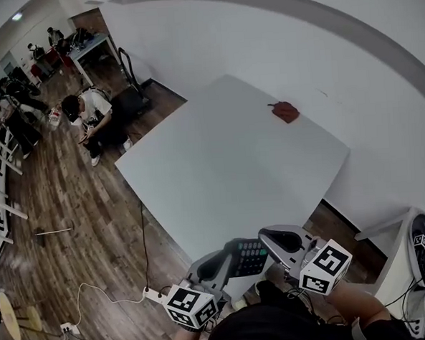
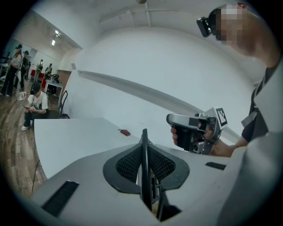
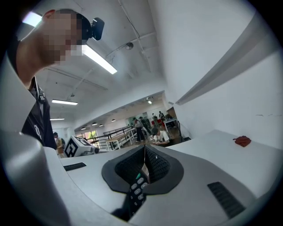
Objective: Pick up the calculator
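Closest to the head camera are the two marker cubes, and right past them the calculator (image 1: 248,257) is hanging in the air between both grippers, off the white table (image 1: 234,164) and over its near corner. Left gripper (image 1: 229,264) has one end and right gripper (image 1: 265,246) has the other, pretty much pointing at each other.

Left gripper view shows the thing edge-on, a thin dark slab standing upright with the ribbed pads (image 2: 128,164) squeezed against it on either side. From the right gripper view you get the key side, rows of buttons poking out of the jaws toward the camera, jaws clamped on it too.

Nothing's really in the way. Only a small red object (image 1: 286,111) sits far across the table, well apart. Off to the side a person (image 1: 91,115) sits on the wood floor (image 1: 71,210), with some cables (image 1: 98,298) lying on it nearer by.
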Tool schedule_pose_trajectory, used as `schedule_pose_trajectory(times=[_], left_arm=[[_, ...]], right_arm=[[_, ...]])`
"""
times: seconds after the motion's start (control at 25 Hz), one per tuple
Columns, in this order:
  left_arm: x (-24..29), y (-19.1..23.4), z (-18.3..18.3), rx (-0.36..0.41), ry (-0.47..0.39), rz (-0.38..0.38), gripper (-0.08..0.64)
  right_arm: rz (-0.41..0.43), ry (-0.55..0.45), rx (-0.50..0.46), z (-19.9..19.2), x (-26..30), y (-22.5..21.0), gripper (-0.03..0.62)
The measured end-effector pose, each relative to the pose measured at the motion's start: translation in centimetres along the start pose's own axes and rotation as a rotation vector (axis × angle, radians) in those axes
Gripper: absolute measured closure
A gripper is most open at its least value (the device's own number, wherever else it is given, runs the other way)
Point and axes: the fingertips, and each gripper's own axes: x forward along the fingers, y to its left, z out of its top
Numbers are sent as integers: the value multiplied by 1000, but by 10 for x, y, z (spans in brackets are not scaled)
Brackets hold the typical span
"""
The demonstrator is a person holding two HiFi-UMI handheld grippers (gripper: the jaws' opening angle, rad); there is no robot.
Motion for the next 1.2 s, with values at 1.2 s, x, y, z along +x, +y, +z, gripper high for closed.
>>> schedule_pose_trajectory(times=[1.2], left_arm=[[-60,-59,38,186,-85,-53,514]], right_arm=[[-51,-117,-155,46,-29,53,578]])
